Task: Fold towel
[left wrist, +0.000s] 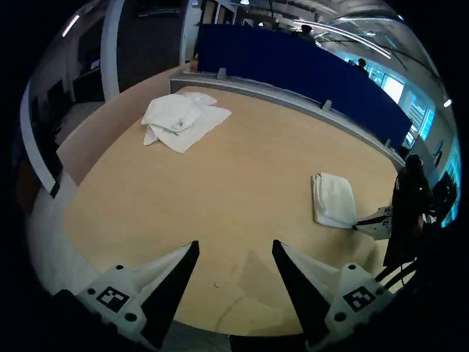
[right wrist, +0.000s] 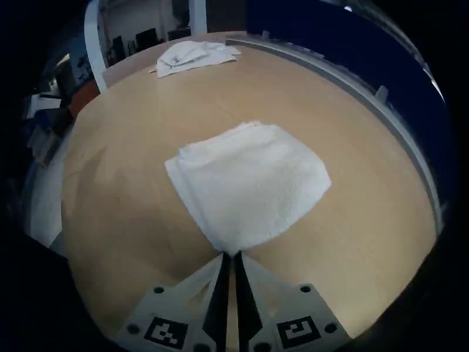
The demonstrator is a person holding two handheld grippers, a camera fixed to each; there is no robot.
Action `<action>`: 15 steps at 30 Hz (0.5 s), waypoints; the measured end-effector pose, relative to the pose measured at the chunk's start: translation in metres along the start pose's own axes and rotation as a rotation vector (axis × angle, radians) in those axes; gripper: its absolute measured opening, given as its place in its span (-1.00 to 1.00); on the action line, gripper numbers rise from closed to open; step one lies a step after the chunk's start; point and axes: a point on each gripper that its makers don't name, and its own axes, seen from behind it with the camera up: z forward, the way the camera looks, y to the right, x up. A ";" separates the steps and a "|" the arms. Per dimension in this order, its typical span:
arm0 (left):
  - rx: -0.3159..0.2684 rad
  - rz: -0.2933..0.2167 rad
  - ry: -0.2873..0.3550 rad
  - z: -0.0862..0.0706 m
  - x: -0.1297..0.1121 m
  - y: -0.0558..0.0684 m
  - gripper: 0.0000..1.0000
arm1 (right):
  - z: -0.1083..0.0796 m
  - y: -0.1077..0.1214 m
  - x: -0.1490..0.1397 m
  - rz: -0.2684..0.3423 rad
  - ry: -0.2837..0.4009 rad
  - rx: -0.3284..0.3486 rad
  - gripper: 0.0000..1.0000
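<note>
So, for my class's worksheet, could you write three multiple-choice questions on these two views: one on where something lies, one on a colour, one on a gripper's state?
1. Where does the loose towel pile lie?
A. At the far end of the table, near the blue partition.
B. On the floor.
C. On a chair.

2. What colour is the folded towel?
A. Blue.
B. White.
C. Green.

3. How does the left gripper stand?
A. Shut on a towel.
B. Shut on nothing.
C. Open over bare tabletop.

Answers:
1 A, the pile sits far up the table, close to the partition.
2 B, it looks white in both views.
3 C, its fingers are spread wide with bare wood between them.
</note>
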 end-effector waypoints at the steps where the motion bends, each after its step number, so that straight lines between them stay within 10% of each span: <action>1: -0.001 0.002 0.000 0.000 0.001 0.001 0.84 | -0.001 0.001 0.002 -0.001 0.004 -0.002 -0.88; 15: -0.055 0.036 0.037 0.006 0.032 0.026 0.84 | -0.053 0.032 0.076 -0.062 0.110 -0.082 -0.89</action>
